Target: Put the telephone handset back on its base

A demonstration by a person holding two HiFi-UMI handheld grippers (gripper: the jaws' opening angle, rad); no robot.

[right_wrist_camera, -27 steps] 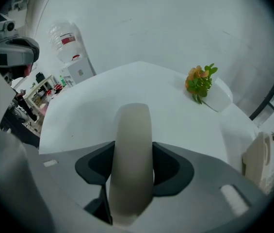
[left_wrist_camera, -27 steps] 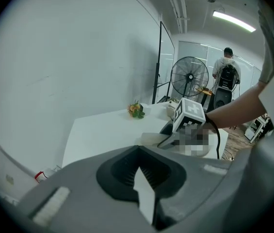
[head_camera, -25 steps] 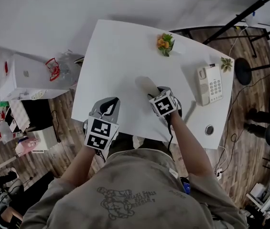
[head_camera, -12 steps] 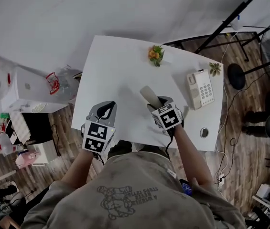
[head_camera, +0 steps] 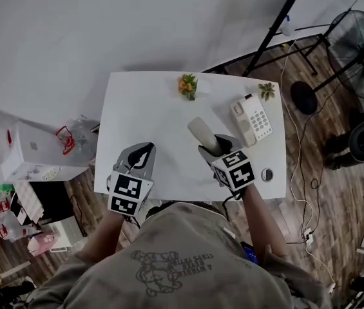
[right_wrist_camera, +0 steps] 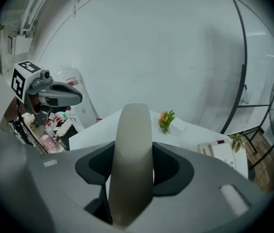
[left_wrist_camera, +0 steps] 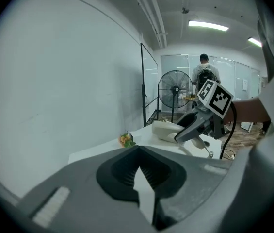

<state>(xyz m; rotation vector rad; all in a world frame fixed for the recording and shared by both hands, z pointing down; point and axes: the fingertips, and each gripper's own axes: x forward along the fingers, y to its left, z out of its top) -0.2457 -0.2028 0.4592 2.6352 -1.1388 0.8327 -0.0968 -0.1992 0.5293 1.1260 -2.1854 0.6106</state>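
Note:
The beige telephone handset [head_camera: 200,131] is clamped in my right gripper [head_camera: 212,144], which is shut on it and holds it in the air above the white table [head_camera: 149,108]. In the right gripper view the handset [right_wrist_camera: 133,144] stands up between the jaws and hides the gap. The telephone base [head_camera: 252,120], white with a keypad, lies near the table's right edge, to the right of the handset; its base [right_wrist_camera: 219,152] shows low right there too. My left gripper [head_camera: 144,149] hovers over the table's near left part, shut with nothing in it [left_wrist_camera: 137,152].
A small orange flower pot [head_camera: 187,85] stands at the table's far edge and a small green plant [head_camera: 267,90] at the far right corner. A round cable hole [head_camera: 267,174] is near the right front. A fan [head_camera: 355,44] and white boxes [head_camera: 33,156] stand on the floor.
Both grippers have risen from the table, the right one carrying the handset up with it. The head view has pulled back, so the table looks smaller.

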